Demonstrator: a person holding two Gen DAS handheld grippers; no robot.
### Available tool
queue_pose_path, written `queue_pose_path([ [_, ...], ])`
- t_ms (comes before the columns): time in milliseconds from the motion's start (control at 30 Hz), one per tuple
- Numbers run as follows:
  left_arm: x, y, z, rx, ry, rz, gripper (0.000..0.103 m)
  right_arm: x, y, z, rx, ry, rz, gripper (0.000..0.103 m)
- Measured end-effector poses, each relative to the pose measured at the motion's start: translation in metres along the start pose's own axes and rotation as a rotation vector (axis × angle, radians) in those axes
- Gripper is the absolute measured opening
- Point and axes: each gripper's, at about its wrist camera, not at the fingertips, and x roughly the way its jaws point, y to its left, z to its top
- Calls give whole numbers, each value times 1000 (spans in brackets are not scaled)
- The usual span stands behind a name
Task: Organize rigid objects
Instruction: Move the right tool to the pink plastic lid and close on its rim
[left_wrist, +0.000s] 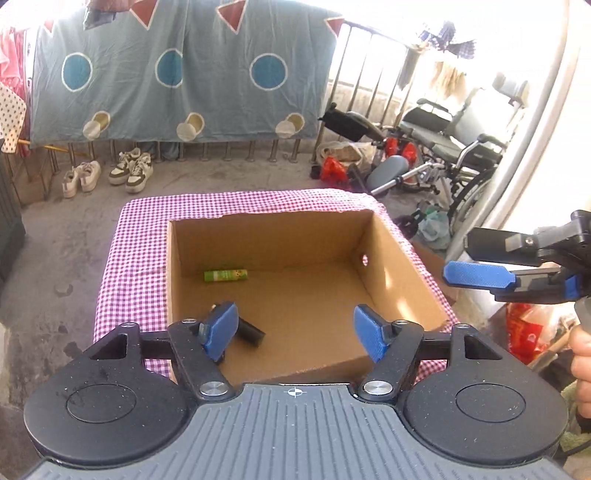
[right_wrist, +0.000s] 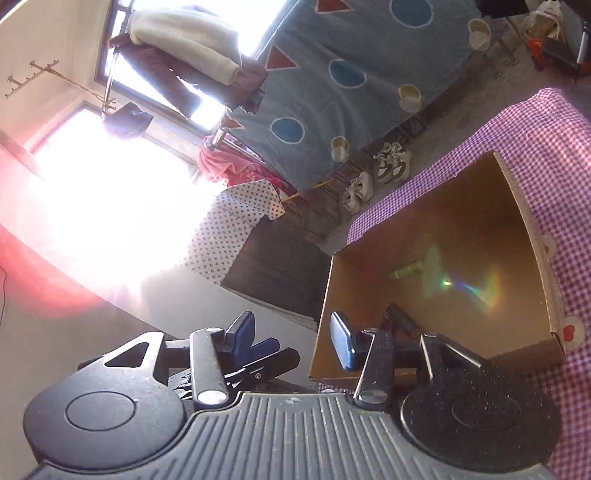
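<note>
The left gripper (left_wrist: 295, 328) is hovering over the open brown cardboard box (left_wrist: 399, 258) on the purple-checked counter (left_wrist: 129, 254), fingers apart and empty; the right gripper (right_wrist: 291, 332) is waiting beside it, fingers also apart. Inside are lying a green cylindrical tube (left_wrist: 225, 275) and a black rectangular object (left_wrist: 249, 332). Reaching low could snag the box wall and shift it.

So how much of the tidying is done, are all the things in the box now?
Two things already lie in the brown cardboard box: a green tube near the far wall and a black oblong object nearer. Nothing is in hand: the left gripper hangs open over the box, and the right gripper is open too. No other loose items show on the purple checked cloth.
</note>
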Motion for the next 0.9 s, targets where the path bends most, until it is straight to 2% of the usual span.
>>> queue_pose_path([
  [100, -7, -9, -21, 8, -1, -38, 81, -38, -9, -31, -1, -64, -14, 53],
  [200, -2, -16, -49, 31, 40, -72, 84, -60, -29, -63, 25, -112, -88, 53],
  [300, 6, -22, -78, 48, 95, -99, 85, -66, -55, -96, 77, -133, -173, 53],
  [467, 28, -38, -118, 109, 198, -120, 85, -55, -85, -144, 113, -84, -303, 53],
  [600, 48, -57, -144, 199, 271, -96, 85, -31, -91, -157, 65, -24, -370, 53],
  [800, 68, -80, -169, 332, 289, -12, 85, 3, -86, -164, -54, 39, -434, 51],
  [900, 76, -82, -177, 332, 306, -14, 84, 15, -86, -166, -107, 62, -468, 44],
])
